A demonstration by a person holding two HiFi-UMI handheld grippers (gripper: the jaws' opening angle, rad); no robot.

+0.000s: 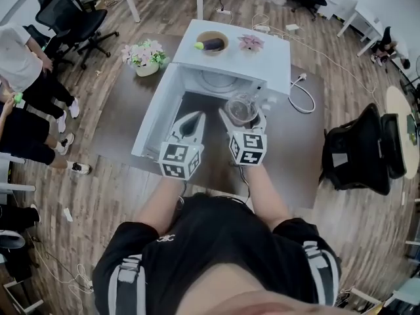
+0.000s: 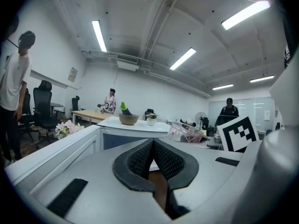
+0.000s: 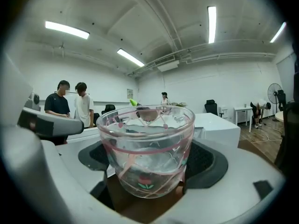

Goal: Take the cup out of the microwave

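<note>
Well, the cup (image 3: 145,148) sat gripped between the jaws of my right gripper (image 1: 243,118), pads pressed on its opposite walls around mid-height. It was upright and, in the head view, just in front of the open mouth of the microwave (image 1: 244,63), above the table (image 1: 121,120). My left gripper (image 2: 153,160) was clenched on nothing, its jaws together, hanging beside the right one and near the open door (image 1: 154,113).

The cup was clear glass with pink lines and a small flower print, so I judged it light, rigid, slippery and breakable. I saw no liquid in it, though I could not be sure. The wall hold looked sound to me. A grip nearer the rim would risk it tipping, and squeezing harder would gain nothing on glass.

For room, the door stood out to the left and the microwave's front edge lay just behind the cup. Those were the two things I would have kept clear of. A bowl (image 1: 212,42) rested on the microwave's top. Bare table lay in front and to the right, with a white cable (image 1: 303,100) further right near the edge.
</note>
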